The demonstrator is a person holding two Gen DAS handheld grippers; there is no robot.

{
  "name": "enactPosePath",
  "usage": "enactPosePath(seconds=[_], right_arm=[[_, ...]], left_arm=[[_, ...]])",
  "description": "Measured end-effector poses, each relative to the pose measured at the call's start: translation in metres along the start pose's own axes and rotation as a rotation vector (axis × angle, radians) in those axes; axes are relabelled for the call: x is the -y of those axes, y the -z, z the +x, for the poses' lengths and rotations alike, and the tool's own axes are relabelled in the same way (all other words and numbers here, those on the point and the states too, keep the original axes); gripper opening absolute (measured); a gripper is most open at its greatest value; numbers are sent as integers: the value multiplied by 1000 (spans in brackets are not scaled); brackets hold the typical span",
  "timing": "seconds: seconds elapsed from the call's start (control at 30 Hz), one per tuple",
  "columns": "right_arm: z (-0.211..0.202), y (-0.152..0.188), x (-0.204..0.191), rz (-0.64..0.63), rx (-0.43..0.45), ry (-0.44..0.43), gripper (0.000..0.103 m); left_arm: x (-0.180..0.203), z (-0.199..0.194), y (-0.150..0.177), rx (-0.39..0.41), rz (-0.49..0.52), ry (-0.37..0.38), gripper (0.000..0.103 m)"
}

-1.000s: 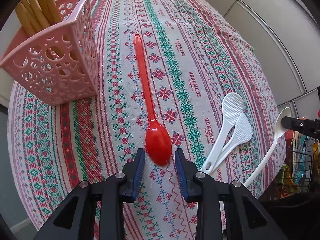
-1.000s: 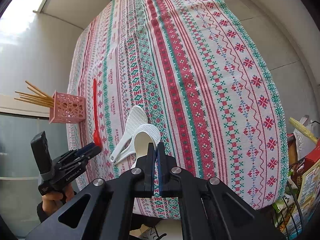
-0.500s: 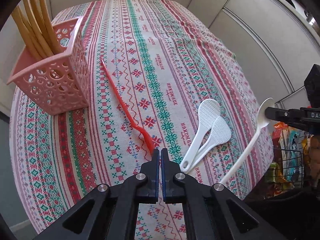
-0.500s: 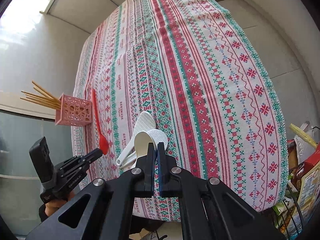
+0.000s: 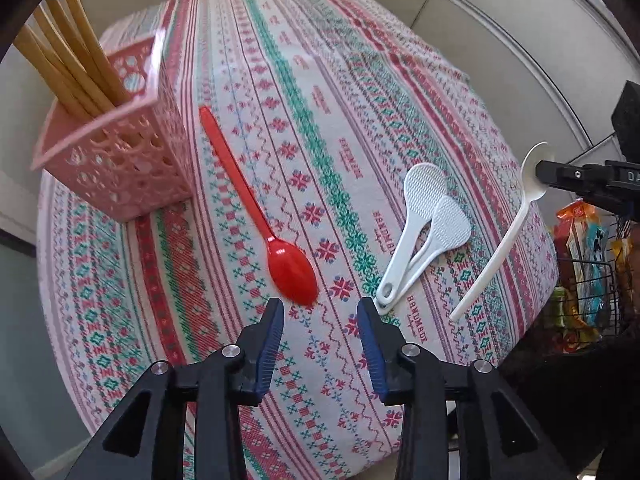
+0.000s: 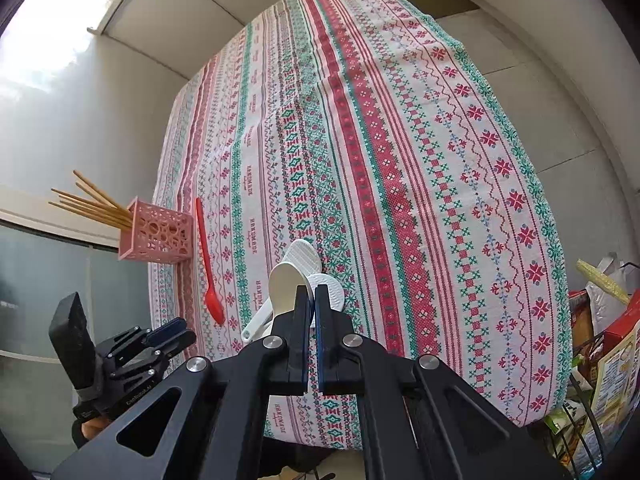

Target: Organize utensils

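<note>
A red plastic spoon (image 5: 256,216) lies flat on the patterned tablecloth, bowl toward me; it also shows in the right wrist view (image 6: 206,256). My left gripper (image 5: 320,312) is open and empty, just short of the spoon's bowl. A pink lattice holder (image 5: 120,160) with wooden chopsticks (image 5: 68,56) stands at the left. Two white rice paddles (image 5: 420,232) lie overlapped on the cloth. My right gripper (image 6: 311,294) is shut on the bowl of a long white spoon (image 5: 500,248), held above the table's right edge.
The tablecloth (image 6: 380,140) covers the whole table, and its near edge drops off just behind the left gripper. A wire basket with packaged goods (image 5: 588,264) stands off the table at the right. Walls close in behind and to the left.
My left gripper closed on the red spoon's bowl and tipped it up, then opened again. The spoon lies flat again, angled closer to the holder. The right gripper kept its grip.
</note>
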State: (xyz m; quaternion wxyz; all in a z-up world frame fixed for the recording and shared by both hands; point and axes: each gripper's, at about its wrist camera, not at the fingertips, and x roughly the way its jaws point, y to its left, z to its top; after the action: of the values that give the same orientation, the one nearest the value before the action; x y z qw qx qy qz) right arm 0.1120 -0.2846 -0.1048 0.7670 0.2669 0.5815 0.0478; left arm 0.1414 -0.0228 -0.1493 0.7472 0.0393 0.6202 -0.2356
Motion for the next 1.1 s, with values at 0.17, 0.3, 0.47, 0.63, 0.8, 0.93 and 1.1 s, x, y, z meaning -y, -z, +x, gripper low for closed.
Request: enactPosePath(seconds=[0.17, 0.3, 0.47, 0.63, 0.8, 0.93, 1.1], right_arm=[[3, -3, 3, 17, -4, -6, 2], [-1, -5, 11, 37, 6, -8, 2], [-4, -9, 24, 79, 17, -16, 2], [-10, -13, 28, 78, 32, -22, 2], [-17, -17, 37, 92, 49, -31, 2], [-15, -19, 41, 97, 45, -35, 2], [-11, -22, 46, 109, 39, -32, 2]], left_arm=[[7, 32, -10, -77, 20, 40, 39], [8, 37, -29, 12, 9, 87, 39], [-1, 41, -61, 128, -87, 132, 39], [8, 11, -82, 182, -21, 86, 46], [21, -5, -82, 126, 212, -172, 55], [24, 18, -70, -8, 395, -408, 51], [25, 45, -66, -56, 501, -506, 50]])
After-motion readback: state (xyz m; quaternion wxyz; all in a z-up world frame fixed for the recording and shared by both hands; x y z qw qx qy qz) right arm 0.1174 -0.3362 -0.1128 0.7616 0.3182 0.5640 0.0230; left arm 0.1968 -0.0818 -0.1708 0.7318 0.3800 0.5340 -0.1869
